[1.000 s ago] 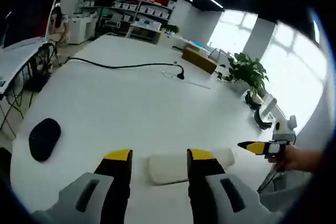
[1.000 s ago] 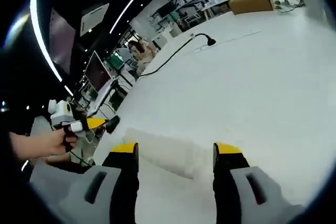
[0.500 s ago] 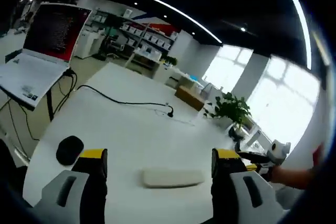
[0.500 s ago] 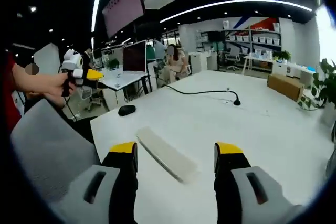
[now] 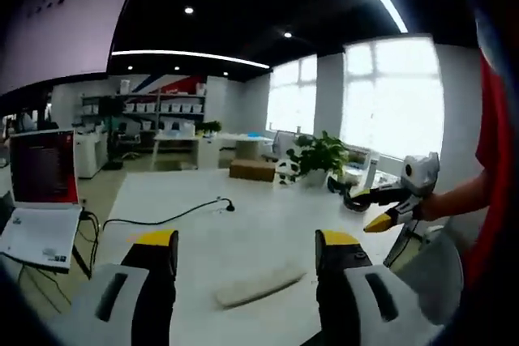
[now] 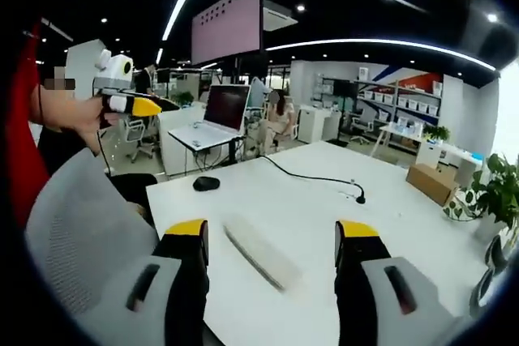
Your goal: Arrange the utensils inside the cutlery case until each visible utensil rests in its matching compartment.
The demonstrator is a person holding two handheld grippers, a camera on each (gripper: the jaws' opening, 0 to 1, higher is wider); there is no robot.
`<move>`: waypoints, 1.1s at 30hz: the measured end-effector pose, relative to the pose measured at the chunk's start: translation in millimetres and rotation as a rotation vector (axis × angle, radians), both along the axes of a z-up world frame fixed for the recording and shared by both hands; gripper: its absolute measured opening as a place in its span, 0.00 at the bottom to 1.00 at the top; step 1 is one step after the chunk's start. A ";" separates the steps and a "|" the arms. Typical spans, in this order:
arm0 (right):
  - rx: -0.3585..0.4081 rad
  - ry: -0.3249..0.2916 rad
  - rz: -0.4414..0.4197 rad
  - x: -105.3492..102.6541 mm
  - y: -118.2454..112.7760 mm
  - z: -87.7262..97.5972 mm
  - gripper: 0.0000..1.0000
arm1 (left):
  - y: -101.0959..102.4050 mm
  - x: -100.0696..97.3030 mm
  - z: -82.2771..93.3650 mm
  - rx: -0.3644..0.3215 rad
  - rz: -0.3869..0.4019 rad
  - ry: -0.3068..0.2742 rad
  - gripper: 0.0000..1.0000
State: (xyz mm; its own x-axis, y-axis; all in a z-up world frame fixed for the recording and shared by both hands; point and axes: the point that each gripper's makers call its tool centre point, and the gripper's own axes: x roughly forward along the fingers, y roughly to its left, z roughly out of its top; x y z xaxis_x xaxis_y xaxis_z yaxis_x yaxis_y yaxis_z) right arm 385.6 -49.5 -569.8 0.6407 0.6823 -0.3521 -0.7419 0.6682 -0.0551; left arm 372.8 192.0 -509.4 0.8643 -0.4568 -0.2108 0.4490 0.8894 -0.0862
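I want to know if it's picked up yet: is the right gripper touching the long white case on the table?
Apart. In the right gripper view, bare table separates the right gripper from the white case.

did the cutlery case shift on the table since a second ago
Cannot tell. The cutlery case lies near the table edge, the black mouse beyond it, as before; both cameras have swung, which accounts for its shift in view.

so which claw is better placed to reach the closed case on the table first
Probably the right claw: the cutlery case lies between its open jaws, central in its view. The left claw is open too, with the case more crosswise. Both are raised off the table, so it's close.
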 end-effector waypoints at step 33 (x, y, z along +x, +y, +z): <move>0.067 -0.112 -0.167 -103.8 7.2 44.6 0.99 | 18.8 -72.2 -5.6 0.051 -0.047 0.020 1.00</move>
